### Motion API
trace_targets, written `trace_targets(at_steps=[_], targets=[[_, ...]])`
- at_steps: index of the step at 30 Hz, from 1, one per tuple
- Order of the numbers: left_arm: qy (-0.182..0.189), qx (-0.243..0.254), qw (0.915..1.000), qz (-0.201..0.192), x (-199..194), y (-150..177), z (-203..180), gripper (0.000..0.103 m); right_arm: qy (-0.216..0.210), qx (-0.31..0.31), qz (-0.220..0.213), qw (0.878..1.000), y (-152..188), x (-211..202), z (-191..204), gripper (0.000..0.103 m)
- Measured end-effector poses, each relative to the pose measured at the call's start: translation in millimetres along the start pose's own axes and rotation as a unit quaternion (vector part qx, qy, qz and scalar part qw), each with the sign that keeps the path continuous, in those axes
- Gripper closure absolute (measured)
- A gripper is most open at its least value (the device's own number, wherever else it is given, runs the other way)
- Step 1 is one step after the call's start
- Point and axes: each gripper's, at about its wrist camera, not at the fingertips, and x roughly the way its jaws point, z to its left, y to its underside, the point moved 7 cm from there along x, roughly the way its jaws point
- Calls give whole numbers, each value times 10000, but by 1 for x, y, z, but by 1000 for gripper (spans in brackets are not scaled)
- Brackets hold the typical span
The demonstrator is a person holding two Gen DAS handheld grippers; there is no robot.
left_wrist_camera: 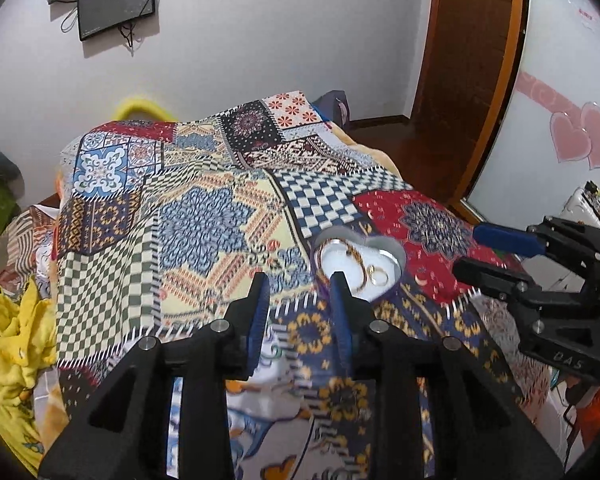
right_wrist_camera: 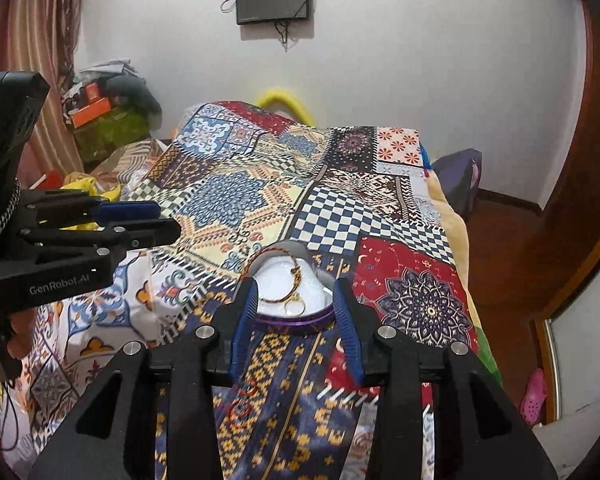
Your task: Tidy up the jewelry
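A: What lies left of the heart-shaped box (right_wrist_camera: 288, 292), going left to right?

B: In the right wrist view, the left gripper (right_wrist_camera: 156, 220) hangs left of the box and well apart from it, above the patchwork bedspread (right_wrist_camera: 228, 200). It shows side-on there, but in its own camera view its jaws are spread with nothing between them. The cloth between it and the box is bare.

A: And the box itself?

B: It is an open heart-shaped box with a white lining and a purple outer wall, resting on the bedspread near the bed's front. Inside lie a gold bracelet (right_wrist_camera: 278, 280) and gold rings (right_wrist_camera: 294, 306), all within the rim. A loop of thin red cord (right_wrist_camera: 242, 404) lies on the cloth nearer the camera than the box.

A: Where is the right gripper (right_wrist_camera: 296, 312)?

B: At the box. Its jaws are spread, one blue pad on each side of the box's near rim; I cannot tell whether they touch the wall.

A: What is right of the box?

B: Red patterned cloth, then the bed's right edge, then a wooden door (right_wrist_camera: 560, 200).
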Motion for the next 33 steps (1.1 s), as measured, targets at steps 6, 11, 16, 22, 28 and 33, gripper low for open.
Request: trace_targets(at_steps=[6, 11, 16, 22, 28, 33], targets=[[-18, -4, 9998, 182, -6, 30, 0, 71, -52, -1, 98, 9999, 15, -3, 9, 67], [17, -20, 9990, 456, -1, 58, 0, 71, -85, -16, 220, 9997, 32, -4, 14, 67], [59, 29, 9974, 724, 3, 83, -3, 71, -96, 18, 460, 9989, 58, 1, 17, 67], [238, 224, 9941, 1032, 9, 106, -12, 71, -143, 136, 895, 9958, 92, 17, 16, 67], [316, 463, 9931, 1031, 11, 115, -24, 71, -298, 80, 1033, 9942, 105, 22, 26, 67], [494, 391, 9925, 1047, 22, 115, -28, 71, -377, 17, 992, 9944, 102, 29, 35, 67]])
